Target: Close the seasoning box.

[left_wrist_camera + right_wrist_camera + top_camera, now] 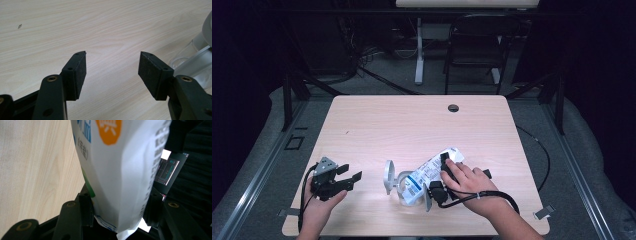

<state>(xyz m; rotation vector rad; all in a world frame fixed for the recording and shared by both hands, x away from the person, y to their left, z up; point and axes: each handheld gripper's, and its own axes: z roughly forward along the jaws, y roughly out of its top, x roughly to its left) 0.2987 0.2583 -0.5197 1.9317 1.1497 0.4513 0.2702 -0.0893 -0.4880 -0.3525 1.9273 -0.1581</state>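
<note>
Pinching the white pouch, the right claw tips it toward the clear jar at six o'clock on the surface, seemingly for pouring; left claw waits spread at eight o'clock.

Table brightly lit from above, surroundings near black; high view soft, low detail; pouch close-up blurred, print unreadable
</note>
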